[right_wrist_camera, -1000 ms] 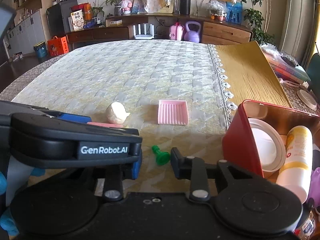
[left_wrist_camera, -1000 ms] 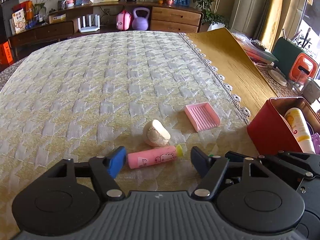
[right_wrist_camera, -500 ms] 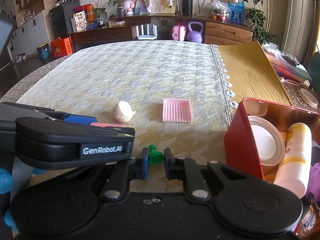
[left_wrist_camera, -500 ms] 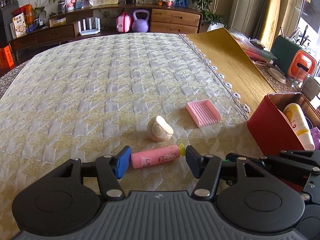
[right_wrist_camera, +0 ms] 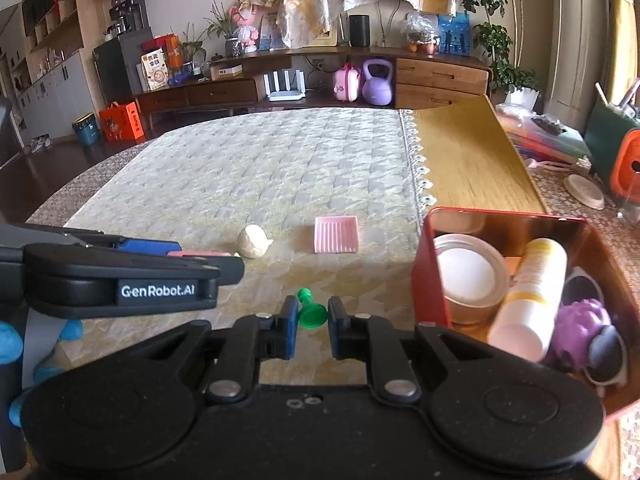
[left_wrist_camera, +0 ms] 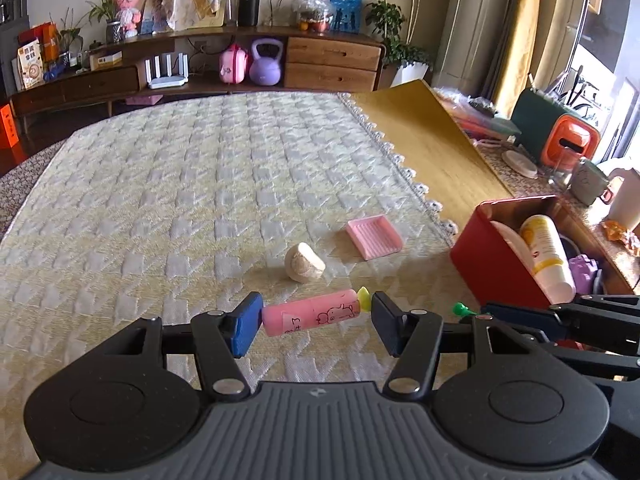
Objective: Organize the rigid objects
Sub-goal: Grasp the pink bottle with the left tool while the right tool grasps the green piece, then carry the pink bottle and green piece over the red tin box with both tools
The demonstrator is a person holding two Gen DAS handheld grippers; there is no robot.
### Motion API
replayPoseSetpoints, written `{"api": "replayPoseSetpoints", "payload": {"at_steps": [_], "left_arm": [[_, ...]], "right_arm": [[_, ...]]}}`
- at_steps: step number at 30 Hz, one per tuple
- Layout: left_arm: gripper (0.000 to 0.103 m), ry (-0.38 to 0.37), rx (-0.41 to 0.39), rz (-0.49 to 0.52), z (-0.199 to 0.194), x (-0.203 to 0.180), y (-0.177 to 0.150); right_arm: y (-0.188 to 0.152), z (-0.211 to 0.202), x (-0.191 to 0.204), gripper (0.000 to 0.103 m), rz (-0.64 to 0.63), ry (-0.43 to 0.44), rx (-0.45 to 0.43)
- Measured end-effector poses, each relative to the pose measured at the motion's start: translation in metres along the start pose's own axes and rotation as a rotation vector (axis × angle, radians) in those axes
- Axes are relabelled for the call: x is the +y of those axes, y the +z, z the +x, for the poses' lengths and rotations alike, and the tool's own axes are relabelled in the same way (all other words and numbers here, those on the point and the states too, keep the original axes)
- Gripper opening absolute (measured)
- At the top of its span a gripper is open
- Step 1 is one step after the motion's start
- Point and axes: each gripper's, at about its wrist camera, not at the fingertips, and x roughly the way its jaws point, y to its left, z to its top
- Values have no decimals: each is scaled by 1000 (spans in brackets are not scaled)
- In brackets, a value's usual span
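Note:
A pink tube with a yellow-green tip [left_wrist_camera: 312, 317] lies crosswise between the jaws of my left gripper [left_wrist_camera: 314, 322]; the left pad touches its end and the right jaw stands just off the tip. My right gripper [right_wrist_camera: 312, 320] is shut on a small green piece [right_wrist_camera: 310, 313], also seen in the left wrist view [left_wrist_camera: 460, 309]. A cream lump [left_wrist_camera: 303, 262] [right_wrist_camera: 253, 241] and a pink ridged tray [left_wrist_camera: 374, 237] [right_wrist_camera: 336, 234] lie on the cloth beyond.
A red box [right_wrist_camera: 430, 264] [left_wrist_camera: 492, 264] stands at the right, holding a white lidded tin [right_wrist_camera: 466, 276], a yellow-white bottle [right_wrist_camera: 528, 292] and a purple toy [right_wrist_camera: 584, 320]. A bare wooden strip [right_wrist_camera: 468, 160] runs beside the cloth's lace edge. Clutter lines the far right.
The right gripper's jaws have closed on the green piece. The left gripper's jaws have narrowed around the pink tube.

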Motion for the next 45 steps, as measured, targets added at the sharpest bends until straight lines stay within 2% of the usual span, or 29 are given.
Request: {"api": "replayPoseSetpoints", "payload": {"at_steps": [12,23,36,45], "left_arm": [[59,-36,-42,44,-39,-26,3],[59,-85,-79,98,-58,-65,9],[59,-153,-71,211,-45,-133,13],[59,-189,-26,248,-21,-166,10]], "right_arm": [[3,-57,0,14,-27,-28,-66],[0,-90,-22,14,-8,-41,-134],[-16,-104,-80,14,42,-101,-141],[-34,-102,-118,15,84,-143,-119]]}}
